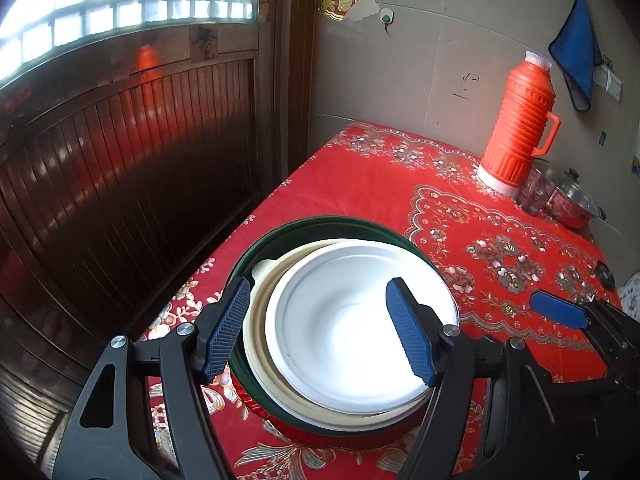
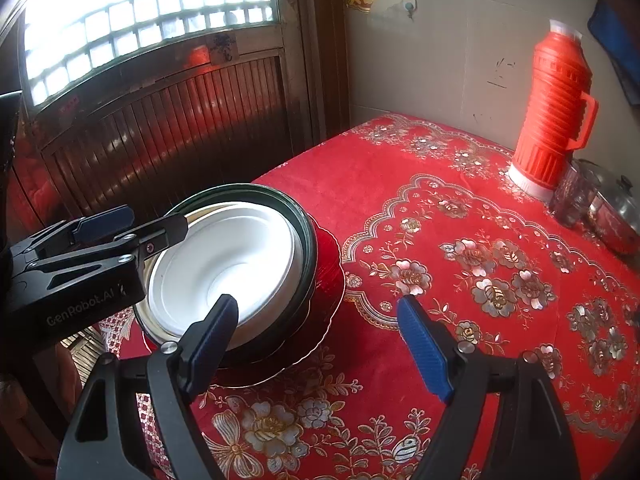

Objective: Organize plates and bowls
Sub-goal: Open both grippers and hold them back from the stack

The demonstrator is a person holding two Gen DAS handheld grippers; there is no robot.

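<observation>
Sitting near the table's left edge, a stack of dishes rests on the red floral cloth [image 2: 460, 184]: a white bowl [image 1: 352, 320] on top, nested in a cream plate [image 1: 260, 344], inside a dark green bowl [image 1: 320, 226], all on a red scalloped plate [image 2: 326, 280].

Both grippers have their fingers spread, with nothing pinched. The left gripper [image 1: 316, 330] hovers over the stack, its 2 blue pads either side of the white bowl in its own view; its left pad [image 1: 224, 328] crosses the green rim, its right pad [image 1: 410, 332] lies over the bowl's right part. Whether either pad touches the dishes cannot be told. In the right wrist view this gripper comes in from the left, above the stack's near-left side.

The right gripper [image 2: 320, 344] sits just right of the stack. Its left pad [image 2: 214, 336] overlaps the white bowl's near rim in view; its right pad [image 2: 424, 344] is over bare cloth.

At the far right, well apart from the stack, an orange thermos [image 1: 520, 120] stands by the wall, with a glass [image 1: 536, 194] and a lidded pot [image 1: 572, 200] just beside it. A blue cloth [image 1: 576, 48] hangs on the wall.
</observation>
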